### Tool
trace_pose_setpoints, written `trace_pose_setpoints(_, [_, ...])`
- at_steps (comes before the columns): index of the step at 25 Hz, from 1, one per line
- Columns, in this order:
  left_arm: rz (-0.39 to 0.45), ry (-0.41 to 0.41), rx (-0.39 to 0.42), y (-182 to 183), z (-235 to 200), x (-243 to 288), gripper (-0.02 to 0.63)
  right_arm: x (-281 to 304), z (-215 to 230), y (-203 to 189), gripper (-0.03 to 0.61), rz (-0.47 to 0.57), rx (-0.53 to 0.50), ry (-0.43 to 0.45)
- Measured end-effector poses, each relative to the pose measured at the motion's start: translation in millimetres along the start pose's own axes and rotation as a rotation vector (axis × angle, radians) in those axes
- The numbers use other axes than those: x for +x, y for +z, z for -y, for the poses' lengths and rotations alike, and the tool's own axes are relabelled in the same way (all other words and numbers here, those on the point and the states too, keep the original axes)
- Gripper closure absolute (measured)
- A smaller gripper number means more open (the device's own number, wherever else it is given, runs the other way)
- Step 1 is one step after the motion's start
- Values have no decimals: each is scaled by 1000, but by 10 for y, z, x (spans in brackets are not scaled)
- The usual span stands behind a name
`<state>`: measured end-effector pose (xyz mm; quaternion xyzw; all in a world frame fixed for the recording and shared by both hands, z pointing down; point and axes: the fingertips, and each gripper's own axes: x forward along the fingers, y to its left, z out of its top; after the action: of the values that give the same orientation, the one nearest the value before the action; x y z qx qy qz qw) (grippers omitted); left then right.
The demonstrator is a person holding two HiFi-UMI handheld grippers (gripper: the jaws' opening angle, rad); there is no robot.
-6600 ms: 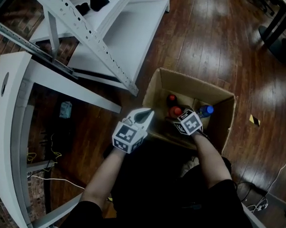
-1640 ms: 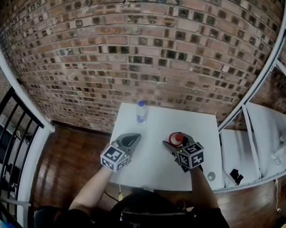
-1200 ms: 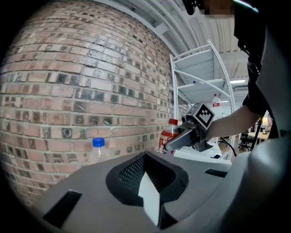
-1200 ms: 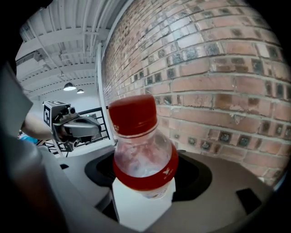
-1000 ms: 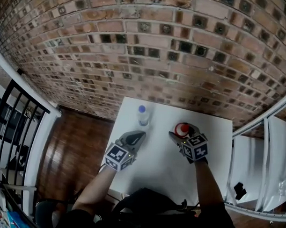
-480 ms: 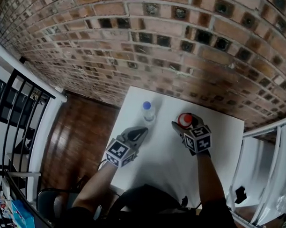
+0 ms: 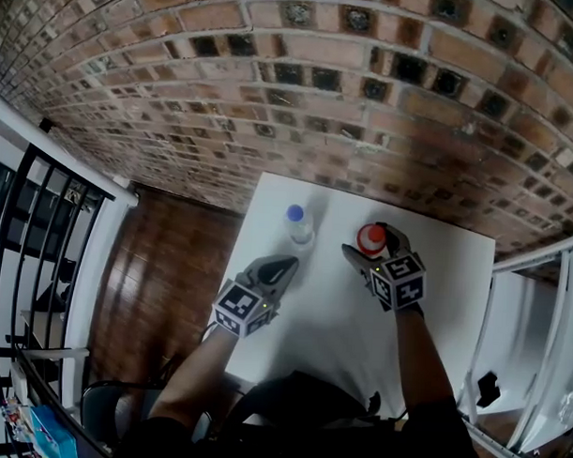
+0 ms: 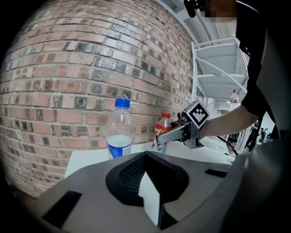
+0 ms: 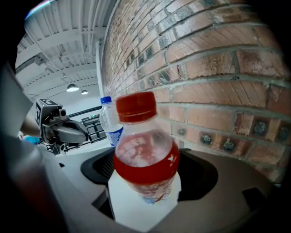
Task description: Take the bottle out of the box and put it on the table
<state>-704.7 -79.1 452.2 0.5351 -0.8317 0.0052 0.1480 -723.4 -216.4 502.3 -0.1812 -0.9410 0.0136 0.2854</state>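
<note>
Over table [image 7: 325, 342], right gripper [image 7: 368, 243] nose-down, opening round bottle [image 9: 144, 159]

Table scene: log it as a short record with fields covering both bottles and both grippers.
surface: white table against a brick wall
red-capped bottle: upright on the table, between the right gripper's jaws
blue-capped bottle: upright on the table, free, ahead of the left gripper
right gripper: jaws have just been opening, now apart on either side of the bottle
left gripper: jaws together, nothing between them
task status: bottle set down, grip let go
</note>
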Motion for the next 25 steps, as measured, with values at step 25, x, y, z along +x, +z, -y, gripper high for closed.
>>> trace_pose_setpoints(25, [111,-92,90,475,482,-736,609,-1076,-597,244,205,166,-38,-175])
